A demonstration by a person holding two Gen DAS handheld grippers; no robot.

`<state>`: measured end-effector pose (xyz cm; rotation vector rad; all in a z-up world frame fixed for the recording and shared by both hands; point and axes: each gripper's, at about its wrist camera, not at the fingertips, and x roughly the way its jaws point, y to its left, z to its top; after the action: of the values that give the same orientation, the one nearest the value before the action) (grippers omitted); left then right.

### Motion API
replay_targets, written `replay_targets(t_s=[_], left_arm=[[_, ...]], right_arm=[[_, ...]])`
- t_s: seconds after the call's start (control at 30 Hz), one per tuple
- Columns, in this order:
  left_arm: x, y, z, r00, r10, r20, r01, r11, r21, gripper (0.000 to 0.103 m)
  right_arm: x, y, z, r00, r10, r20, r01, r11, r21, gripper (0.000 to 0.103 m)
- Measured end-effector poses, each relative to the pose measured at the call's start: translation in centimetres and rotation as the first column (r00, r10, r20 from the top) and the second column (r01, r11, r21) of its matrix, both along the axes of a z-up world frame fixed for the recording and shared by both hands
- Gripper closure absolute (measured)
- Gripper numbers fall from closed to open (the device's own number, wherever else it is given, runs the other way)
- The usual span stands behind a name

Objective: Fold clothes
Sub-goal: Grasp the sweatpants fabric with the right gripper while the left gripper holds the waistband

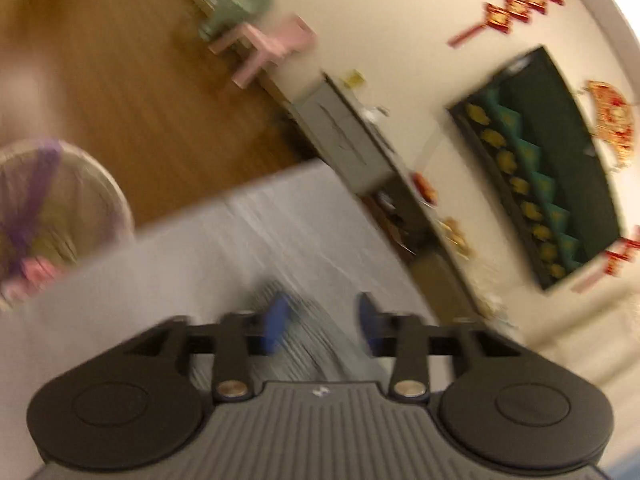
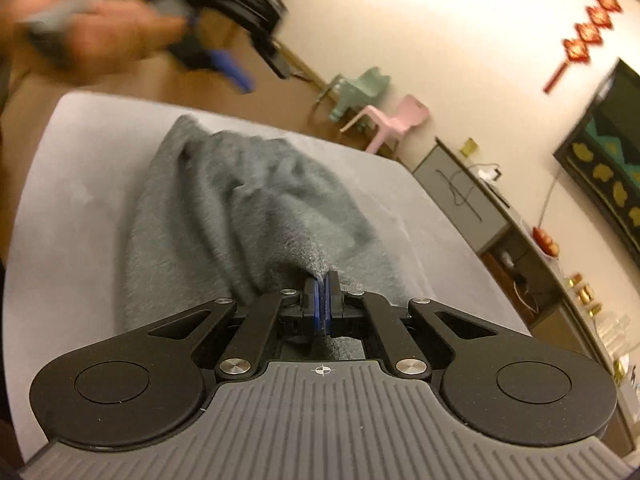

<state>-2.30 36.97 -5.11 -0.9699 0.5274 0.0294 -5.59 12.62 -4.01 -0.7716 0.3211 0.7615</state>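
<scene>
Right tongs [image 2: 322, 280] clamped on grey garment [image 2: 248, 200], lengthwise away across table [image 2: 80, 200]; left tongs [image 1: 324, 316] apparently released, empty.

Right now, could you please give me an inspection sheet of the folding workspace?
Surface: grey table, mostly bare.
Job's things: grey garment, rumpled, lying on the table.
Clutter: nothing seen on the table.
Grippers: right gripper shut on the garment's near edge; left gripper open, nothing between its fingers.
Cables: thin cord by the wall cabinet.
Surroundings: pink chair, green chair, red wall ornament, wood floor.
</scene>
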Motion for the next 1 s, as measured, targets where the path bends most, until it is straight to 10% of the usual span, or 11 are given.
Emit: replay_targets(t_s=[0.17,0.4,0.7,0.77,0.8,0.83,0.93,1.0], left_arm=[[1.5,-4.1,-2.2,0.968,-0.238,-0.072,0.229,0.966,-0.117,0.038],[4.6,-5.9,-4.5,0.941,-0.290,-0.176,0.254,0.946,-0.199,0.036],[4.1,-5.7,-5.7,0.947,-0.299,-0.113,0.249,0.911,-0.328,0.029],[4.9,-5.9,-6.1,0.941,-0.302,-0.152,0.243,0.917,-0.315,0.035],[5.4,-6.0,-6.1,0.941,-0.297,-0.163,0.241,0.925,-0.294,0.053],[5.8,-6.1,-6.1,0.941,-0.293,-0.171,0.241,0.933,-0.269,0.092],[6.5,-6.7,-3.1,0.960,-0.262,-0.100,0.255,0.964,-0.079,0.098],[3.9,-5.5,0.9,0.976,-0.185,0.119,0.187,0.982,-0.010,0.099]], right_arm=[[2.0,-1.1,2.6,0.997,-0.071,-0.023,0.072,0.994,0.077,0.103],[1.6,-3.6,4.7,0.989,-0.120,-0.081,0.134,0.972,0.192,0.103],[3.7,-4.9,4.5,0.970,-0.167,-0.177,0.207,0.948,0.241,0.103],[3.3,-4.9,4.7,0.973,-0.131,-0.191,0.181,0.946,0.268,0.103],[2.9,-4.9,4.8,0.973,-0.111,-0.202,0.167,0.944,0.285,0.103],[2.5,-5.0,4.9,0.973,-0.090,-0.212,0.153,0.941,0.303,0.103],[1.3,-5.3,4.7,0.965,-0.067,-0.254,0.151,0.932,0.329,0.103],[-0.2,-6.1,4.2,0.957,-0.086,-0.276,0.180,0.925,0.335,0.095]])
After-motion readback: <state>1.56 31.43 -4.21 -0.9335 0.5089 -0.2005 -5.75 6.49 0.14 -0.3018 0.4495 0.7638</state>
